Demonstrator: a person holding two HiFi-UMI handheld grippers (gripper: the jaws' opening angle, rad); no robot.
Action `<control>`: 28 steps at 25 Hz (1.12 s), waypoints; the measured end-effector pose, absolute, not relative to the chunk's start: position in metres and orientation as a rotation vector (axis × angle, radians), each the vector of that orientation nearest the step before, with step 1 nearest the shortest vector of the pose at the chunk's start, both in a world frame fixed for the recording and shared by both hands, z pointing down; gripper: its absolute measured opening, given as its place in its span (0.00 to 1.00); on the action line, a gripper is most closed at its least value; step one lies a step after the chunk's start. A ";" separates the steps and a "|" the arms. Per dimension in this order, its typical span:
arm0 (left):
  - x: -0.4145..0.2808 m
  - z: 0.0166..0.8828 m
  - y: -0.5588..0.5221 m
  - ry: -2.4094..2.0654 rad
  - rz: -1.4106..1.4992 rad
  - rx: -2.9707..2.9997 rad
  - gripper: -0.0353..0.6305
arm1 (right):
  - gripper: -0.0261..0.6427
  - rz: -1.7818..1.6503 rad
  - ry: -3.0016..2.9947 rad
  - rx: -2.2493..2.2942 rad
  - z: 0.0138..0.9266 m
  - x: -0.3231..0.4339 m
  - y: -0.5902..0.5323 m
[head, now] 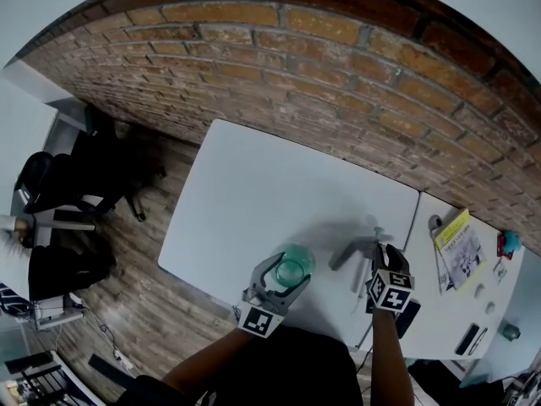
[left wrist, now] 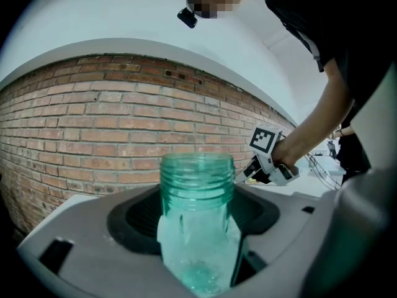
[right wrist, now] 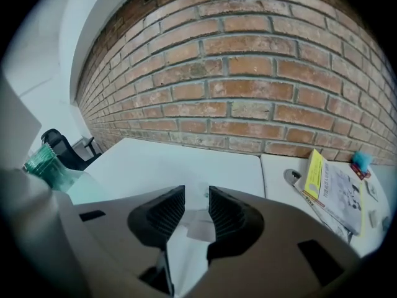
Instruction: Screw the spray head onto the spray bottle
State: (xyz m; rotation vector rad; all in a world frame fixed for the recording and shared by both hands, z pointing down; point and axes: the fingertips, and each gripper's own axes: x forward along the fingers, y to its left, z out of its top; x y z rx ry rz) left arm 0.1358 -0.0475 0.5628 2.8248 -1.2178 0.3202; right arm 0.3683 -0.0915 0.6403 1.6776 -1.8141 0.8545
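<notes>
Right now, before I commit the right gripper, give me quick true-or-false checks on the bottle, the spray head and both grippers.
1. The left gripper grips the teal bottle. True.
2. The spray head is already on the bottle. False: the threaded neck is bare.
3. The right gripper is clamped shut. False: its jaws stand apart, and the white spray head shows between them, ungripped.
4. A yellow booklet lies on the neighbouring table. True.
</notes>
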 end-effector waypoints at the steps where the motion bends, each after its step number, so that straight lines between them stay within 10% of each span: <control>1: 0.136 0.562 -0.048 -1.219 0.323 2.828 0.53 | 0.19 0.866 -1.804 1.672 0.645 0.370 -0.092; 28: 0.138 0.568 -0.048 -1.197 0.400 2.829 0.53 | 0.20 1.068 -1.675 1.589 0.716 0.385 -0.118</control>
